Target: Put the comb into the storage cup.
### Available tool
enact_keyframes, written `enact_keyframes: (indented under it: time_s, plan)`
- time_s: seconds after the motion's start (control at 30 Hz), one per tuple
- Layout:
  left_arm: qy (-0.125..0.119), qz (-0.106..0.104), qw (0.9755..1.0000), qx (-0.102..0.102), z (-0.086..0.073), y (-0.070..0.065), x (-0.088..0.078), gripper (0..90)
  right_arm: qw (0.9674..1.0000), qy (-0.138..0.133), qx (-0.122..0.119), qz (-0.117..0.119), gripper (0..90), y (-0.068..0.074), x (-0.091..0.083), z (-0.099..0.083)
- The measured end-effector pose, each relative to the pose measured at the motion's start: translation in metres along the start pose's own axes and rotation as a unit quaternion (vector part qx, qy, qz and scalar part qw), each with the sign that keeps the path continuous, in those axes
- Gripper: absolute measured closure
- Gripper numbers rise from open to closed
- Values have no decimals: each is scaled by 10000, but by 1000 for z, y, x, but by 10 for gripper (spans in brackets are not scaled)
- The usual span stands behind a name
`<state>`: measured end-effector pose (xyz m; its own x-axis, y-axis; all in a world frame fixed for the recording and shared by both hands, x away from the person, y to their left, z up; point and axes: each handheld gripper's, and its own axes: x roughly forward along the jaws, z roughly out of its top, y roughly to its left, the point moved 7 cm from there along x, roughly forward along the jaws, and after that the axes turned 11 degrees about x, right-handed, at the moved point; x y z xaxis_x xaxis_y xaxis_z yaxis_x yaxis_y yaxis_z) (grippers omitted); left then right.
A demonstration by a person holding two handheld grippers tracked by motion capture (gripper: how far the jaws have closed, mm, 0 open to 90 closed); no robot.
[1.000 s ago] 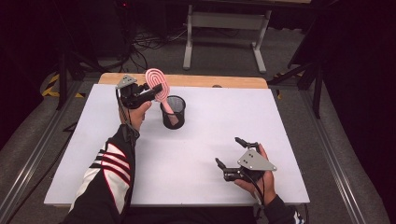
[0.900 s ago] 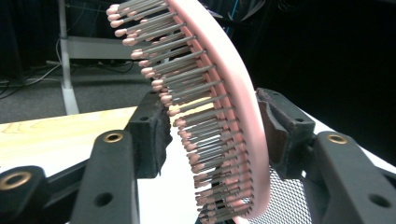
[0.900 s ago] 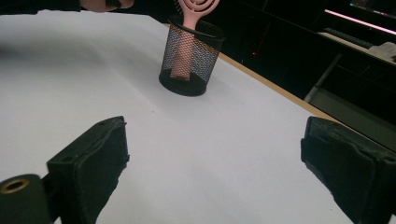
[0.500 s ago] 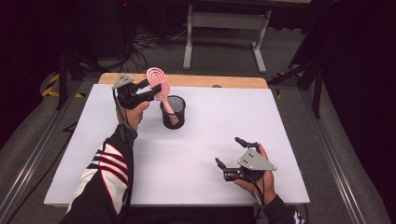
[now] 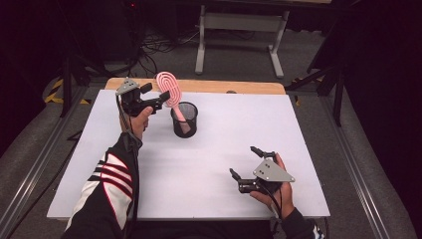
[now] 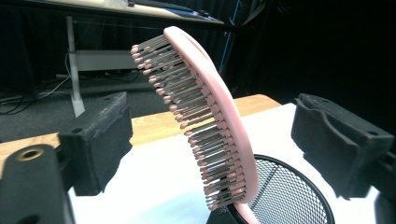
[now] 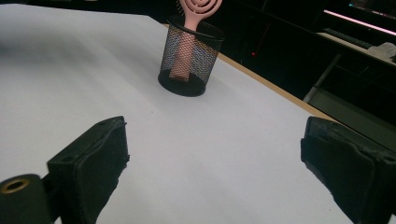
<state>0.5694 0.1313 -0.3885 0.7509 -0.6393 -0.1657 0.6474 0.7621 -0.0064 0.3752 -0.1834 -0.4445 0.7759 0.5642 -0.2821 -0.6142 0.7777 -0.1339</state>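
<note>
On my feed I count one pink hairbrush (image 5: 169,87) and one black mesh cup (image 5: 184,120), both on one white table (image 5: 209,164). There are two handheld grippers, a left gripper (image 5: 155,98) and a right gripper (image 5: 244,164), each with two black jaws, and each carried by one of the person's two hands. Beyond the table's far edge I count one grey metal stand (image 5: 239,22) on the floor.

A smooth pink plastic hairbrush (image 6: 219,116) stands in a black wire-mesh metal cup (image 5: 184,119) on a matt white table (image 5: 224,149).
</note>
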Motion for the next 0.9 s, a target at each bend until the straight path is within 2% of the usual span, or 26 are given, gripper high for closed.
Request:
enact_keyframes:
  time_s: [0.4,0.63,0.9]
  plan:
    - [101,38,9995,309,-2,-1,-8,77,10000,4,-17,0,79,1,0,0]
    - [151,-8,9991,390,-5,-4,-13,59,10000,6,-26,-11,79,1,0,0]
    - [152,-24,9974,710,-7,-11,-19,59,10000,3,-33,-17,79,1,0,0]
